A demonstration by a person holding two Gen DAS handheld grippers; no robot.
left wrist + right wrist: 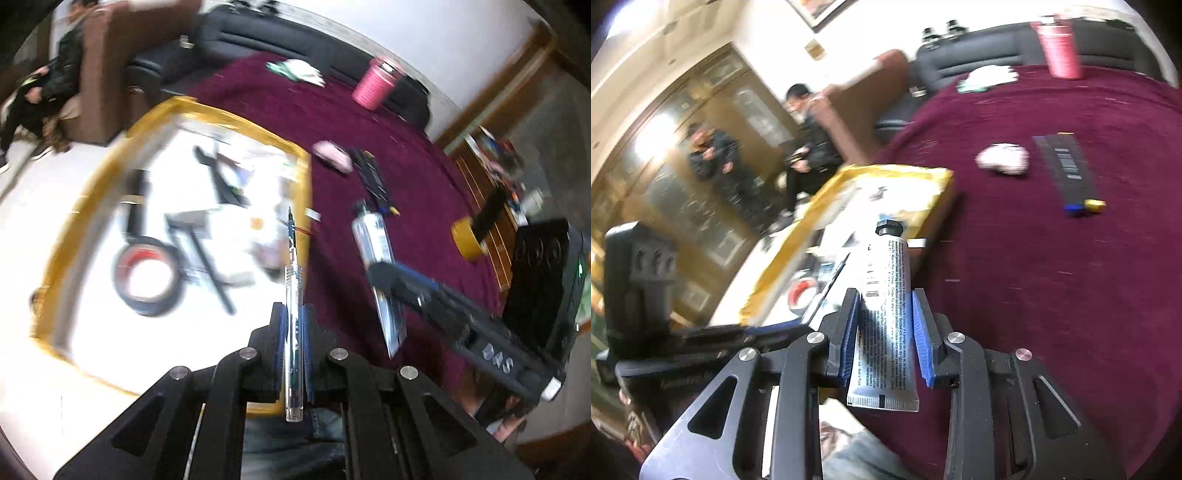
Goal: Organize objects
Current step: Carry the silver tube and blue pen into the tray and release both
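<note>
Clamped: left hand-held gripper on pen, right hand-held gripper on tube, both lengthwise, tray ahead-left, nearer left.

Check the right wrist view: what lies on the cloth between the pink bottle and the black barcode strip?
Nothing: in the right wrist view only bare maroon cloth runs from the pink bottle down to the black barcode strip.

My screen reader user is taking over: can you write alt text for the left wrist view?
The left gripper holds a clear pen upright over a yellow-rimmed box holding a tape roll. To its right, over a maroon cloth, the right gripper holds a silver tube.
</note>
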